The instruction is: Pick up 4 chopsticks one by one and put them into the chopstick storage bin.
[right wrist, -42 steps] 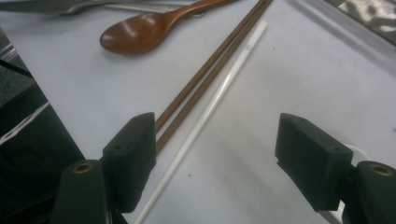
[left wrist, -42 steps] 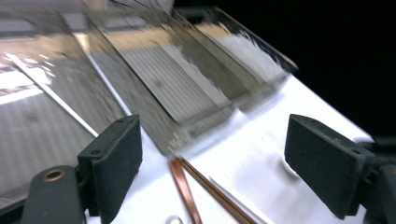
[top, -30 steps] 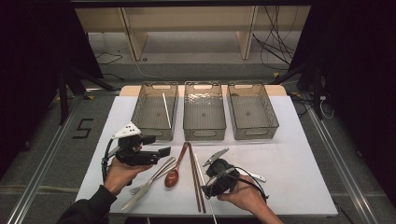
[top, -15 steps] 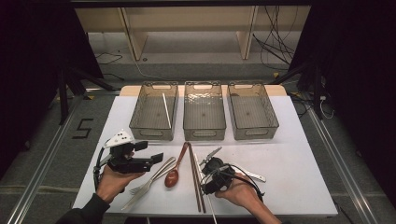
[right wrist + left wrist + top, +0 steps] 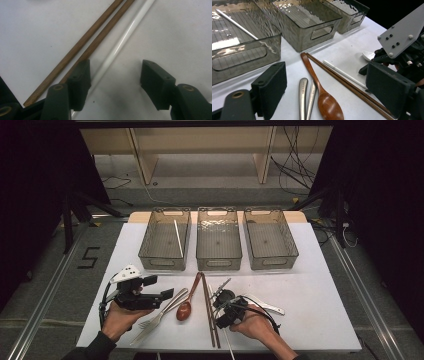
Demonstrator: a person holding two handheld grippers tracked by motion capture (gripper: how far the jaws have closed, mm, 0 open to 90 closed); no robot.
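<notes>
White tabletop (image 5: 310, 295) fills the work area, with dark floor and a wooden frame beyond it. Low over its near edge, the right gripper (image 5: 113, 75) points down with its jaws apart; they have just been closing, and a white chopstick (image 5: 117, 48) lies on the table between them, close against the left jaw and not pressed by both pads. Just beside it lies a pair of brown wooden chopsticks (image 5: 85, 42). The left gripper (image 5: 322, 82) hovers over the table's left part, jaws wide with nothing between them; beyond them lie a wooden spoon (image 5: 323, 96) and two metal handles (image 5: 307, 97). Farther out, three clear smoky bins stand in a row: the left bin (image 5: 150, 247) holds another white chopstick (image 5: 177, 237), while the middle bin (image 5: 219, 262) and right bin (image 5: 292, 250) hold nothing visible. On the floor left of the table, a marking reads "5" (image 5: 88, 257).
</notes>
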